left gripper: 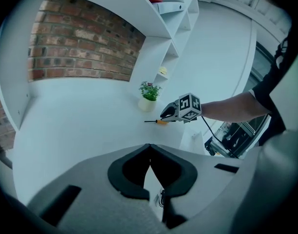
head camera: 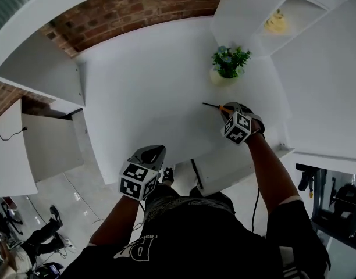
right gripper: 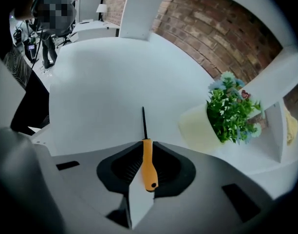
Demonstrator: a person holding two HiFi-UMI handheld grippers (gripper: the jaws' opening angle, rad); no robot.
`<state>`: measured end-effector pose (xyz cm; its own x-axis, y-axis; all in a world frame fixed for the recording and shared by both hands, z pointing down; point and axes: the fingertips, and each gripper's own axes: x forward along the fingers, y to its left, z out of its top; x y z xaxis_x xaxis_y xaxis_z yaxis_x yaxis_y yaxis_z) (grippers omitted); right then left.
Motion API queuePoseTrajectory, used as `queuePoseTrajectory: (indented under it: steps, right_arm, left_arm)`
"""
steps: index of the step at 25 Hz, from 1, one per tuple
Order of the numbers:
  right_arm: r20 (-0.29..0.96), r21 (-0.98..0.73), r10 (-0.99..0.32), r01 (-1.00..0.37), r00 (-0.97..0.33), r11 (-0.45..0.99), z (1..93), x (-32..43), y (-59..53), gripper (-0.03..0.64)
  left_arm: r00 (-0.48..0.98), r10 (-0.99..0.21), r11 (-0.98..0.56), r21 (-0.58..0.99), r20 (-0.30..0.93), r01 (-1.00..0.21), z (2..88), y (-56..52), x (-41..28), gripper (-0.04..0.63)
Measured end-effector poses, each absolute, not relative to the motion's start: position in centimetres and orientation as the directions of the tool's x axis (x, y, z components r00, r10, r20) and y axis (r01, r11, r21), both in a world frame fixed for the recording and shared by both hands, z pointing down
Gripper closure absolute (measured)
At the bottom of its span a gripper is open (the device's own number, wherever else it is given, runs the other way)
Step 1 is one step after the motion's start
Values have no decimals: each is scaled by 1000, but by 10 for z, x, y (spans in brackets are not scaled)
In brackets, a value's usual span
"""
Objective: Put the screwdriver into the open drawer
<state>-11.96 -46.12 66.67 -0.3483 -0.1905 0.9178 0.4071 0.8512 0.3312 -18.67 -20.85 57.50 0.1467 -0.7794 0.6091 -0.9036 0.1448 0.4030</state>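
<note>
Orange-handled screwdriver [right gripper: 149, 164] lies between your right tongs [right gripper: 144, 149], released astride it for the grab; left tongs [left gripper: 150, 149] clenched, empty.

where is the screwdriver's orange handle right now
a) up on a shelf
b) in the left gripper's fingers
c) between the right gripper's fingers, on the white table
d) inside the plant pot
C: the right gripper view shows the screwdriver lying on the white table with its orange handle between the open fingers of the right gripper, its shaft pointing away and the potted plant off to one side.
</note>
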Motion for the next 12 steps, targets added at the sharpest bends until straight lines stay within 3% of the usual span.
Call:
queuePoseTrajectory:
  steps: [12]
  right_arm:
    - [958, 226, -98, 495, -270, 839, 684, -125, -468, 567]
  left_arm:
    - [117, -768, 215, 426, 629, -879, 588, -202, -176, 578]
